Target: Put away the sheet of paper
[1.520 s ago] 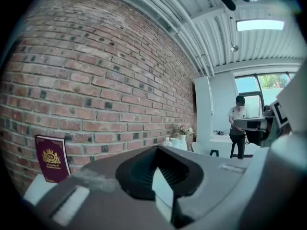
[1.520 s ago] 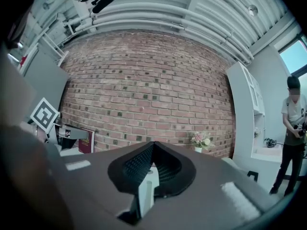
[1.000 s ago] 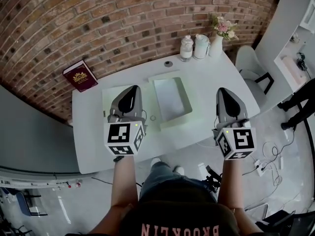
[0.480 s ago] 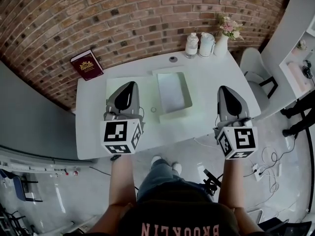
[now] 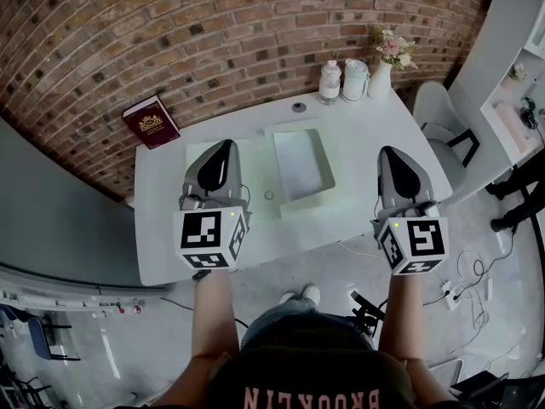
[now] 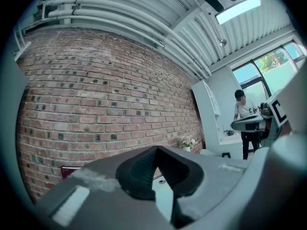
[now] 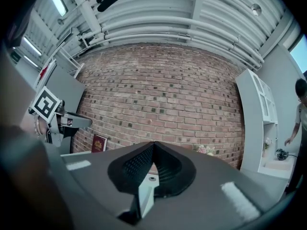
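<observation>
From where I stand, the desk point(image 5: 358, 143) looks smooth, matt white against the rough brick wall point(image 5: 213, 41), and the sheet of paper point(image 5: 194, 153) on it is dull. The left tongs point(image 6: 156, 150) and right tongs point(image 7: 153, 145) have matt grey plastic shells with ribbed black pads point(image 6: 139, 169).

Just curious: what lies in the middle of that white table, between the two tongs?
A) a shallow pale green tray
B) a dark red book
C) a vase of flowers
A: the shallow pale green rectangular tray lies mid-table; the dark red book and the white vase of pink flowers are at its far edge.
</observation>
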`<move>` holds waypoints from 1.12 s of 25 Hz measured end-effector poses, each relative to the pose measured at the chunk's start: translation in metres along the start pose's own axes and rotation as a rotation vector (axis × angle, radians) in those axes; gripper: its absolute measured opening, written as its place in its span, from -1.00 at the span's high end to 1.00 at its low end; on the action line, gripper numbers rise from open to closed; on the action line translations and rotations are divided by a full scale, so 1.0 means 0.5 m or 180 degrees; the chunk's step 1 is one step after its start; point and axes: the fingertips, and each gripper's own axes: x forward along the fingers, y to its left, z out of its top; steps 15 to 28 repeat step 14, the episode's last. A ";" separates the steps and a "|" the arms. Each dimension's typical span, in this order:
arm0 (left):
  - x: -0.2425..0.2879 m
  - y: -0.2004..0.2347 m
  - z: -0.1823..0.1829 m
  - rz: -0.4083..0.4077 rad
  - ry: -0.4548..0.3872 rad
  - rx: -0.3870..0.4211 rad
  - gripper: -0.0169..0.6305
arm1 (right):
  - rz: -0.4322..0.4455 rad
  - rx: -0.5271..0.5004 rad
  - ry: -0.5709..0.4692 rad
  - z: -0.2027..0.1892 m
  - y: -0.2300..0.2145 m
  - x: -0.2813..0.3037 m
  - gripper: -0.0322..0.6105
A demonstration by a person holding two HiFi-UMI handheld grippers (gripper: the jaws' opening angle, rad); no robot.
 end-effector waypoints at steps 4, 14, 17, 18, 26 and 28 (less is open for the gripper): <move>-0.001 0.018 0.010 0.0024 -0.0028 0.0033 0.96 | -0.0042 -0.0022 0.0006 0.007 0.005 0.006 0.90; -0.012 0.027 0.028 0.0046 -0.0085 0.0067 0.96 | -0.0125 -0.0075 -0.0010 0.026 0.000 -0.008 0.90; -0.012 0.027 0.028 0.0046 -0.0085 0.0067 0.96 | -0.0125 -0.0075 -0.0010 0.026 0.000 -0.008 0.90; -0.012 0.027 0.028 0.0046 -0.0085 0.0067 0.96 | -0.0125 -0.0075 -0.0010 0.026 0.000 -0.008 0.90; -0.012 0.027 0.028 0.0046 -0.0085 0.0067 0.96 | -0.0125 -0.0075 -0.0010 0.026 0.000 -0.008 0.90; -0.012 0.027 0.028 0.0046 -0.0085 0.0067 0.96 | -0.0125 -0.0075 -0.0010 0.026 0.000 -0.008 0.90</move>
